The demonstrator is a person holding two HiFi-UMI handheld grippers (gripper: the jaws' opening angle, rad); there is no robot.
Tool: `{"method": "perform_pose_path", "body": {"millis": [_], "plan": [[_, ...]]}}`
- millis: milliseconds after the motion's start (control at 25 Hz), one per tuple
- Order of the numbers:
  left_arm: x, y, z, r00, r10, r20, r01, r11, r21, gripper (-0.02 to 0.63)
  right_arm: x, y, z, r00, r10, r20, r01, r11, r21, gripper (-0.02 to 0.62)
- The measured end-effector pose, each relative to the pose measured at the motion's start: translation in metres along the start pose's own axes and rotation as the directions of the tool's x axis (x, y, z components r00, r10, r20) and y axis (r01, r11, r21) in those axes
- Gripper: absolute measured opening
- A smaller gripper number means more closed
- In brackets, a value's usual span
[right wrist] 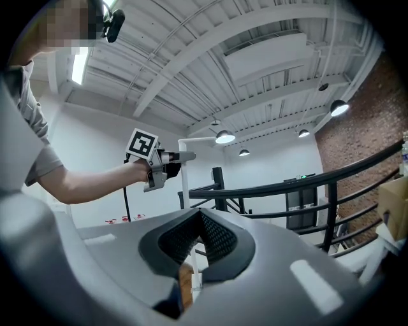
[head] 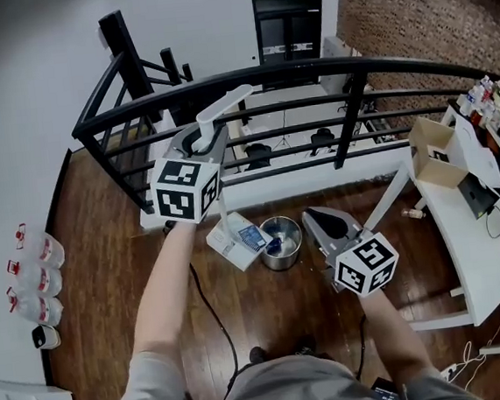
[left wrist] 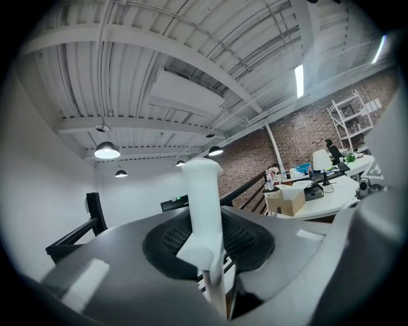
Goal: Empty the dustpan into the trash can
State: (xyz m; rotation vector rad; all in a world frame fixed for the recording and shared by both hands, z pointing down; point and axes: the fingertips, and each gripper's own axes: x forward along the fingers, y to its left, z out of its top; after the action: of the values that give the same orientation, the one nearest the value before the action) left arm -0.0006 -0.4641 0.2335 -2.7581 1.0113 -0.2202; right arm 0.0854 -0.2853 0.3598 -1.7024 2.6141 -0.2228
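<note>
**Q:** What did the left gripper (head: 206, 141) hold, and why so high above the floor?

**A:** Its jaws were clamped on the white handle (head: 226, 105) of the dustpan (head: 234, 240). The handle was a smooth moulded-plastic grip, rounded at the end, that jutted out past the jaws. With the gripper level and raised, the thin stem hung straight down and the pan dangled below. This was judged a hold for carrying or tipping.

**Q:** And the right gripper (head: 316, 214)?

**A:** Its jaws were together with nothing between the dark ribbed pads, and only a sliver of floor showed beneath them. It stood just right of the can, seemingly held in reserve.

**Q:** Where was the pan itself?

**A:** It was a flat, box-like white scoop with a blue label. It hung tilted just beside the left rim of the trash can (head: 296, 231), a small round pail of shiny metal with something blue inside. Whether the pan and the rim touched could not be told. The pan's mouth was not plainly over the opening, so the emptying was judged unfinished.

**Q:** What lay beyond?

**A:** There was a glossy dark wooden floor (head: 99, 279), then a curved railing (head: 222, 87) of black metal bars. At far right stood a white table (head: 479, 252) with an open cardboard box (head: 435, 152) on it.
</note>
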Motion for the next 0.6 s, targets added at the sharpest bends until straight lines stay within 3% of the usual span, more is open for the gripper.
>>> {"method": "perform_pose_path", "body": {"millis": [600], "plan": [[0.049,-0.085,-0.065,0.978,-0.197,-0.064,0.201,0.977,0.067,0.081,-0.044,-0.035,-0.024,0.994,-0.107,-0.034,0.108,0.993,0.040,-0.002]]}}
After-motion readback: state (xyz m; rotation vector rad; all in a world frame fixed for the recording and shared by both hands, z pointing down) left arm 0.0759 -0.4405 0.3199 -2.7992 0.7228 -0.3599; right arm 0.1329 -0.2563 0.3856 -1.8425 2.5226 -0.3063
